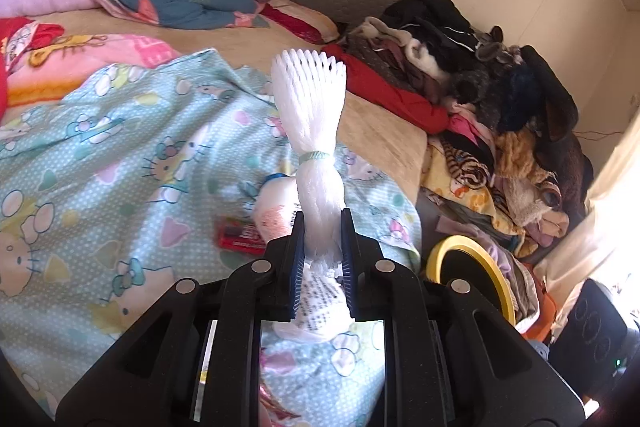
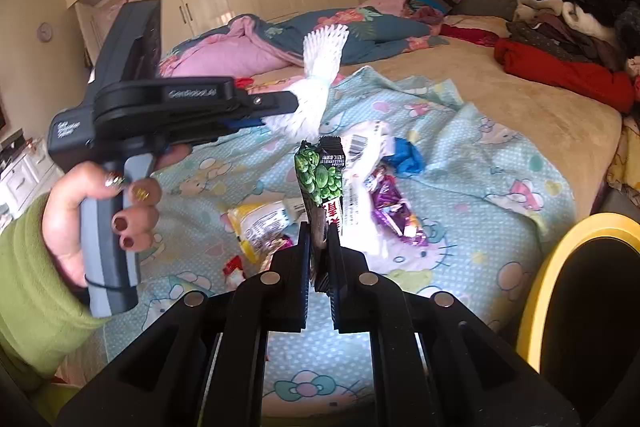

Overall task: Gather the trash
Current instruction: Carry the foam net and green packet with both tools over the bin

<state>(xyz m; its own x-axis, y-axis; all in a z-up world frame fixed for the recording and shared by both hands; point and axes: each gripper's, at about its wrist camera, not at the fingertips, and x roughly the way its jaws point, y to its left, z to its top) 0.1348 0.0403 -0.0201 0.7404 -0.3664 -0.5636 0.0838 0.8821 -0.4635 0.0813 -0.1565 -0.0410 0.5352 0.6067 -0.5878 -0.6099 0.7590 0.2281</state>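
- Left wrist view: our left gripper hides most of the litter on the bed; only a red wrapper and a white printed bag peek out around it, their print too small to read.
- The white foam net sleeve is ribbed, tied at the waist with a pale green band, and fans out at the top.
- Its lower end sits between the fingers, which are clamped on it; the rest stands up past the tips, above the pale blue cartoon sheet.
- A yellow-rimmed bin is cut off behind the gripper's right side.
- Right wrist view: our right gripper pinches a dark snack packet printed with green peas; the packet stands upright out of the closed fingers.
- More wrappers lie on the sheet beyond, partly hidden by the packet.
- At left, a hand in a green sleeve holds the other gripper, which carries the net sleeve above the bed.
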